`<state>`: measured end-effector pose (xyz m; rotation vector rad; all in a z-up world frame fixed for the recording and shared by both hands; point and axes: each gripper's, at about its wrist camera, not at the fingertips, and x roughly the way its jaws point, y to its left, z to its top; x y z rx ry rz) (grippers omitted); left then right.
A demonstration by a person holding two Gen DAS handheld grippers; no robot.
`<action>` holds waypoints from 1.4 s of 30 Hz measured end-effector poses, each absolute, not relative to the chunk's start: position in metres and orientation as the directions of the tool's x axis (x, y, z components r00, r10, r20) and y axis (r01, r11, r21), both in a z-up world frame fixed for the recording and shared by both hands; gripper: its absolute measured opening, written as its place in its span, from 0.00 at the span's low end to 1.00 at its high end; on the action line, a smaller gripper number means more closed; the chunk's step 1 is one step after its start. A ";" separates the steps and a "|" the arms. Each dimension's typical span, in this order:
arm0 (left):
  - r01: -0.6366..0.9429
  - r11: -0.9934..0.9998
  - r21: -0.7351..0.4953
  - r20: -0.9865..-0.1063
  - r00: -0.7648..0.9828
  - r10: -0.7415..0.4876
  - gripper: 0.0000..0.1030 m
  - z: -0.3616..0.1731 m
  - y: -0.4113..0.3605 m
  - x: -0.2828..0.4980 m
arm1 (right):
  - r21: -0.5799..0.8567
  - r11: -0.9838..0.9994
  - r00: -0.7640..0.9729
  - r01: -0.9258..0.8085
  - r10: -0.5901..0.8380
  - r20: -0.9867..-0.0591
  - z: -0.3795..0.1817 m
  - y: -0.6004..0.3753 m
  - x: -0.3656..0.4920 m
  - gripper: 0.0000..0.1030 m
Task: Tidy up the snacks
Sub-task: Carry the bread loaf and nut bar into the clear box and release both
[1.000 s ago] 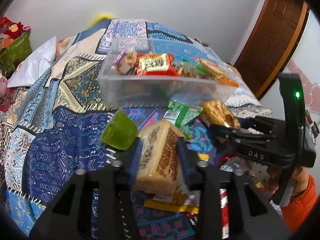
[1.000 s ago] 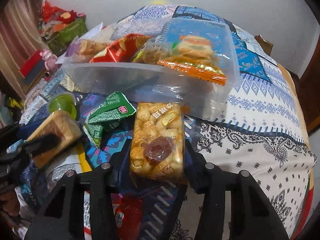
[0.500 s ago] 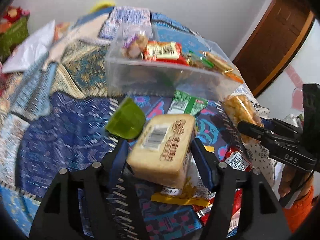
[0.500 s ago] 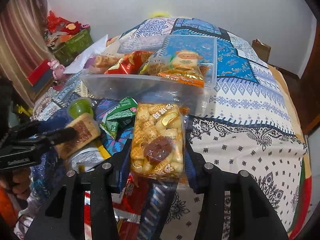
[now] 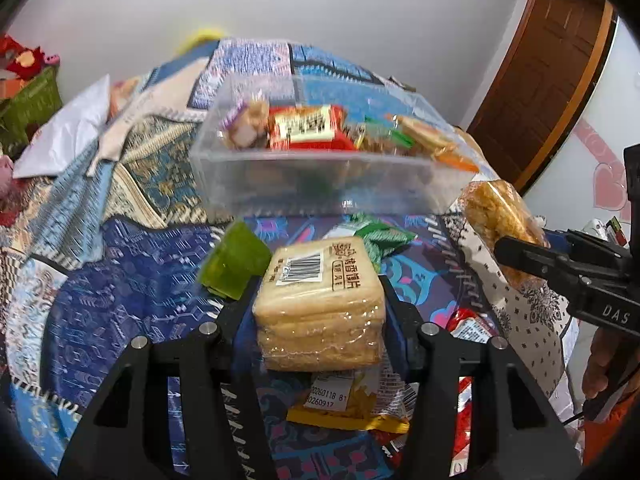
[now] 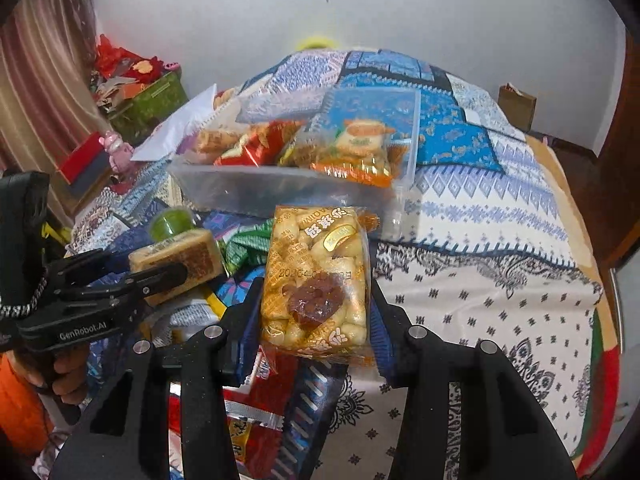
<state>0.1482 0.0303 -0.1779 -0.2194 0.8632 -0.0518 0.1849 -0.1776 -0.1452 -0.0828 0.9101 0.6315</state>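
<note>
Two packets up off the bed, clear bin waiting ahead of you.

The patchwork bedspread (image 5: 132, 280) carries everything: the clear plastic bin (image 5: 320, 184) sits ahead of both tools, already partly filled with wrapped snacks, while loose packets lie on the cloth below your fingers. Your left gripper (image 5: 320, 304) is clamped on the toast packet (image 5: 320, 300), barcode side up, pinched across its flat sides so the stack probably won't slump. Your right gripper (image 6: 316, 300) is closed on the puffed-snack packet (image 6: 316, 280), held lengthwise toward the bin. Both seem raised to clear the near wall. A green jelly cup (image 5: 234, 258) and a green wrapper (image 5: 380, 240) wait just short of the bin.
</note>
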 end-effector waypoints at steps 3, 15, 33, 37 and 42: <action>-0.046 0.977 -0.207 -0.727 0.676 -0.122 0.52 -0.166 0.030 0.142 | 0.193 0.812 0.461 -0.551 0.489 -0.741 -0.136 -0.176 0.185 0.42; -0.050 0.981 -0.186 -0.624 0.777 -0.079 0.52 -0.112 0.045 0.161 | 0.177 0.796 0.518 -0.578 0.526 -0.675 -0.103 -0.161 0.203 0.42; -0.115 0.975 -0.190 -0.585 0.811 -0.018 0.52 -0.096 0.080 0.245 | 0.176 0.801 0.520 -0.573 0.521 -0.677 -0.106 -0.116 0.273 0.42; -0.135 0.974 -0.184 -0.609 0.793 -0.005 0.52 -0.110 0.085 0.265 | 0.178 0.801 0.503 -0.571 0.513 -0.696 -0.114 -0.106 0.286 0.42; -0.144 0.974 -0.176 -0.642 0.767 -0.002 0.52 -0.127 0.089 0.284 | 0.175 0.806 0.480 -0.565 0.494 -0.725 -0.126 -0.094 0.302 0.42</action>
